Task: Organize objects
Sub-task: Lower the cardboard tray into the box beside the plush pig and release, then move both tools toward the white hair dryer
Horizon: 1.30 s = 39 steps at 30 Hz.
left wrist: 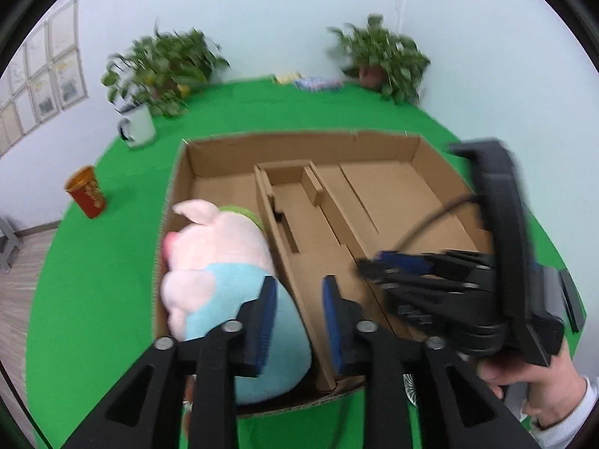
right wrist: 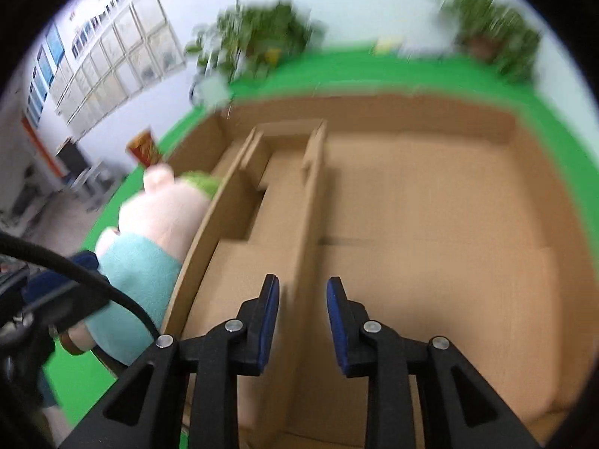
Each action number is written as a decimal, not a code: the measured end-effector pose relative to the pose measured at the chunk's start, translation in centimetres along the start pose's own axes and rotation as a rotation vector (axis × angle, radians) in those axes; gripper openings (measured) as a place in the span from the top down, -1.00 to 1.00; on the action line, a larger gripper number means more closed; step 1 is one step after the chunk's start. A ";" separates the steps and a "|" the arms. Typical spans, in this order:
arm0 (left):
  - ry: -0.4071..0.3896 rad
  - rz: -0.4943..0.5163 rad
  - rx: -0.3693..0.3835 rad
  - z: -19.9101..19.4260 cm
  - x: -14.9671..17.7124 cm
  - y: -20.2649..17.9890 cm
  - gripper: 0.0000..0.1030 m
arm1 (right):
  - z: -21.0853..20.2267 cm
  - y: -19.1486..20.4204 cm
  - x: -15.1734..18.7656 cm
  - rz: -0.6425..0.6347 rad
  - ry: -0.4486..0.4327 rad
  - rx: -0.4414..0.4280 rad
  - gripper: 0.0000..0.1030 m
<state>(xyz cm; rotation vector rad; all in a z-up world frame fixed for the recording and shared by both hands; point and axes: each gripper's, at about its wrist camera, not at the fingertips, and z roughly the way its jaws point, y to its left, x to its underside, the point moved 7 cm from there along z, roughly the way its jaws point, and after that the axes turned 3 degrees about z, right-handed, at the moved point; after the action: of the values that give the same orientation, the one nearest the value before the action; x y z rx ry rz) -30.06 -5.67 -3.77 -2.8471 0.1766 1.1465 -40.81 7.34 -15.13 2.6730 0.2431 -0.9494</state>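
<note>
A pink plush pig in a light blue shirt (left wrist: 221, 273) lies in the left compartment of an open cardboard box (left wrist: 299, 142) with cardboard dividers. My left gripper (left wrist: 299, 318) is open and empty, just above the pig's lower body and the left divider. My right gripper (right wrist: 302, 318) is open and empty, hovering over the box's middle divider (right wrist: 310, 202). It also shows in the left wrist view (left wrist: 378, 265) at the right, over the box. The pig shows at the left in the right wrist view (right wrist: 149, 232).
The box sits on a green table (left wrist: 93, 269). A red and gold cup (left wrist: 86, 192) and a white mug (left wrist: 136, 127) stand at the far left. Two potted plants (left wrist: 164, 67) (left wrist: 382, 56) and some booklets (left wrist: 310, 82) stand at the back edge.
</note>
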 end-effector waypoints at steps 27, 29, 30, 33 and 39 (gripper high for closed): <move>-0.206 -0.028 0.138 -6.9 10.3 -7.2 -0.99 | -19.0 -3.3 16.7 0.045 -0.251 0.239 -0.74; -0.171 -0.038 0.156 -6.2 11.3 -6.9 -0.99 | -18.9 -2.8 16.8 0.037 -0.244 0.218 -0.74; -0.164 -0.040 0.164 -6.0 11.8 -6.8 -0.99 | -18.9 -2.6 16.8 0.028 -0.241 0.211 -0.74; -0.156 -0.058 0.168 -5.7 13.3 -6.1 -0.99 | -18.5 -1.6 17.3 -0.013 -0.210 0.173 -0.74; -0.093 -0.160 0.247 -3.8 12.3 -4.8 -0.99 | -16.3 2.9 20.1 -0.167 -0.074 -0.030 -0.74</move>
<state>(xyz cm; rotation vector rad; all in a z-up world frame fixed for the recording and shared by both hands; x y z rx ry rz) -17.99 -2.35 -9.49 -2.5381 0.0770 1.1343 -15.01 11.15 -15.26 2.6158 0.4659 -1.0826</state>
